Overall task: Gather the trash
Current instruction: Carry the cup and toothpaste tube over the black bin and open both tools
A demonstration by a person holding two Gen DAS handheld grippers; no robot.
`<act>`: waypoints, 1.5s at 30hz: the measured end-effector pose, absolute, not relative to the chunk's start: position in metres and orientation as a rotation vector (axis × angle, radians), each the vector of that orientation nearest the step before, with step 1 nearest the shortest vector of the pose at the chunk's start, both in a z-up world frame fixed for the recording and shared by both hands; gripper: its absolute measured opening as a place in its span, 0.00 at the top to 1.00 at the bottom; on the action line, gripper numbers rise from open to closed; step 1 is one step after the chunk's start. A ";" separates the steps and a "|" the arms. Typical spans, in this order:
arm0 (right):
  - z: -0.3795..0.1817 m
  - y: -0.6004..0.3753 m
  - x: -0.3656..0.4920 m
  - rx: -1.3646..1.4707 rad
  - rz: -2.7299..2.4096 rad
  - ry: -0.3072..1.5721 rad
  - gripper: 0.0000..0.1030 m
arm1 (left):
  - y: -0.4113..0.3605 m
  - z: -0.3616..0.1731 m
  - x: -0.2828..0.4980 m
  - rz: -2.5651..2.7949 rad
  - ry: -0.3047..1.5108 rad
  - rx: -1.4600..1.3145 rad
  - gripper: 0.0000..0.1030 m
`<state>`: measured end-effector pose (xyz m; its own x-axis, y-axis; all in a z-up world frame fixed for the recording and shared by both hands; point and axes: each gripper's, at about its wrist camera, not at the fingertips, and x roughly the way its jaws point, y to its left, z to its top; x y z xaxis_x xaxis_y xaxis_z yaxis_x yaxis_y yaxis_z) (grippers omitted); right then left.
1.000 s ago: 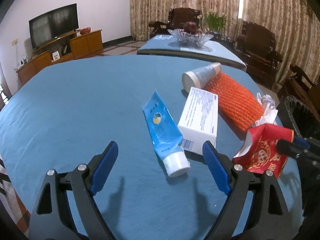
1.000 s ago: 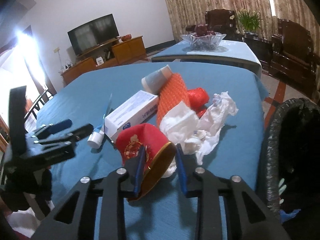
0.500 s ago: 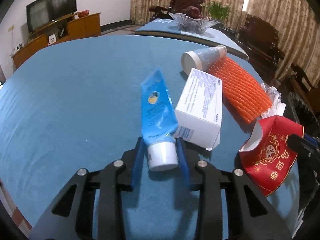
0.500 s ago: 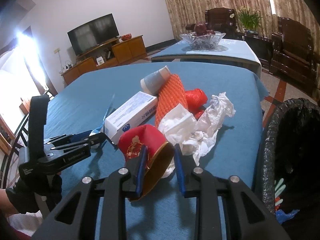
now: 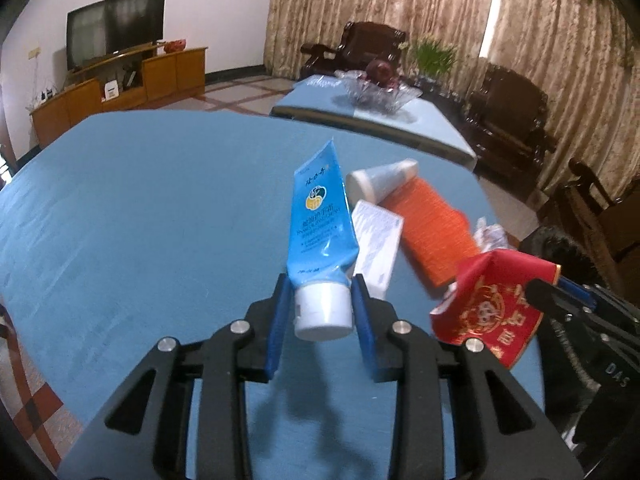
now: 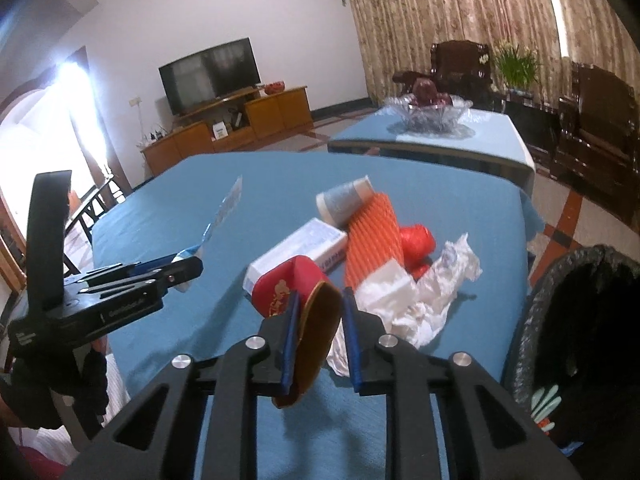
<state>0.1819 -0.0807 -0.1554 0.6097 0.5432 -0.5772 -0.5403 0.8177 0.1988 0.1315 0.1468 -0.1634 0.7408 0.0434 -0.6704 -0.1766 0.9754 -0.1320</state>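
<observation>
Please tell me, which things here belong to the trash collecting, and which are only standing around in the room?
Belonging to the job:
- blue tube, in the left gripper
- red paper cup, in the right gripper
- white box
- grey paper cup
- orange foam net
- crumpled tissues
- black bin

Only standing around:
- glass fruit bowl
- television
- armchairs

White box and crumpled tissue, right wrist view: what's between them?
The orange foam net sleeve lies between the white box and the crumpled tissue, with a red wrapper beside it. The right wrist view shows it.
</observation>
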 end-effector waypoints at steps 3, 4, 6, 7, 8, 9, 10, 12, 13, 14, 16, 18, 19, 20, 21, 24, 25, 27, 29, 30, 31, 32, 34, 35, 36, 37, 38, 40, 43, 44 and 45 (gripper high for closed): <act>-0.145 -0.086 0.180 0.009 0.618 0.646 0.80 | 0.141 -0.151 0.130 0.106 0.710 -0.196 0.71; -0.141 -0.089 0.179 0.010 0.614 0.637 0.80 | 0.140 -0.148 0.128 0.102 0.704 -0.196 0.71; -0.132 -0.095 0.176 0.014 0.604 0.617 0.80 | 0.133 -0.138 0.128 0.086 0.690 -0.189 0.71; -0.129 -0.097 0.176 0.015 0.601 0.611 0.80 | 0.130 -0.136 0.128 0.078 0.686 -0.185 0.71; -0.123 -0.101 0.175 0.018 0.593 0.596 0.80 | 0.126 -0.131 0.128 0.067 0.680 -0.179 0.71; -0.118 -0.104 0.175 0.018 0.588 0.588 0.80 | 0.121 -0.128 0.128 0.058 0.675 -0.173 0.71; -0.113 -0.109 0.174 0.018 0.580 0.578 0.80 | 0.117 -0.124 0.129 0.049 0.669 -0.169 0.71; -0.105 -0.115 0.173 0.016 0.567 0.562 0.80 | 0.108 -0.118 0.129 0.030 0.658 -0.164 0.71; -0.101 -0.119 0.173 0.012 0.559 0.553 0.80 | 0.102 -0.114 0.130 0.019 0.649 -0.160 0.71; -0.098 -0.123 0.173 0.011 0.553 0.547 0.80 | 0.099 -0.112 0.131 0.012 0.644 -0.156 0.71; -0.091 -0.132 0.174 0.013 0.534 0.532 0.80 | 0.088 -0.106 0.133 -0.012 0.634 -0.150 0.71; -0.085 -0.143 0.173 0.022 0.512 0.521 0.80 | 0.077 -0.101 0.135 -0.033 0.624 -0.143 0.71; -0.084 -0.149 0.173 0.026 0.502 0.518 0.81 | 0.073 -0.099 0.136 -0.042 0.621 -0.140 0.71; -0.082 -0.154 0.173 0.028 0.491 0.516 0.82 | 0.065 -0.097 0.138 -0.059 0.617 -0.137 0.71; -0.081 -0.161 0.174 0.029 0.476 0.512 0.82 | 0.060 -0.096 0.139 -0.069 0.615 -0.135 0.71; -0.077 -0.180 0.175 0.027 0.436 0.504 0.82 | 0.040 -0.093 0.147 -0.114 0.611 -0.129 0.71; -0.076 -0.184 0.173 0.027 0.425 0.502 0.83 | 0.033 -0.092 0.150 -0.129 0.612 -0.127 0.71; -0.075 -0.197 0.173 0.028 0.396 0.497 0.83 | 0.015 -0.092 0.158 -0.168 0.614 -0.122 0.71; -0.073 -0.213 0.171 0.029 0.364 0.491 0.83 | -0.002 -0.092 0.166 -0.204 0.616 -0.117 0.71; -0.072 -0.222 0.171 0.030 0.343 0.488 0.83 | -0.012 -0.092 0.170 -0.227 0.617 -0.116 0.71; -0.072 -0.232 0.171 0.031 0.321 0.487 0.83 | -0.020 -0.093 0.172 -0.242 0.617 -0.114 0.71; -0.071 -0.241 0.172 0.033 0.303 0.487 0.83 | -0.032 -0.092 0.177 -0.266 0.617 -0.107 0.71; -0.072 -0.259 0.175 0.042 0.266 0.487 0.83 | -0.051 -0.092 0.181 -0.302 0.615 -0.096 0.71; -0.072 -0.269 0.176 0.047 0.247 0.488 0.83 | -0.061 -0.093 0.184 -0.325 0.614 -0.087 0.71; -0.073 -0.278 0.177 0.051 0.228 0.490 0.83 | -0.072 -0.095 0.186 -0.345 0.615 -0.080 0.71; -0.076 -0.287 0.180 0.055 0.208 0.492 0.83 | -0.078 -0.097 0.188 -0.359 0.617 -0.078 0.71; -0.078 -0.293 0.180 0.059 0.197 0.494 0.83 | -0.089 -0.100 0.191 -0.382 0.622 -0.076 0.71; -0.083 -0.312 0.183 0.069 0.157 0.504 0.83 | -0.109 -0.104 0.196 -0.416 0.628 -0.067 0.71; -0.089 -0.331 0.188 0.080 0.118 0.515 0.83 | -0.130 -0.110 0.203 -0.454 0.639 -0.060 0.71; -0.092 -0.338 0.189 0.082 0.102 0.520 0.83 | -0.140 -0.114 0.205 -0.470 0.646 -0.060 0.71; -0.095 -0.343 0.191 0.084 0.090 0.525 0.83 | -0.145 -0.116 0.208 -0.480 0.651 -0.058 0.71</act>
<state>0.1909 -0.3427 -0.0951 0.8614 0.1075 -0.4965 -0.0647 0.9926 0.1027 0.2080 -0.1454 -0.1158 0.6907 -0.4468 -0.5686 0.4113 0.8895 -0.1993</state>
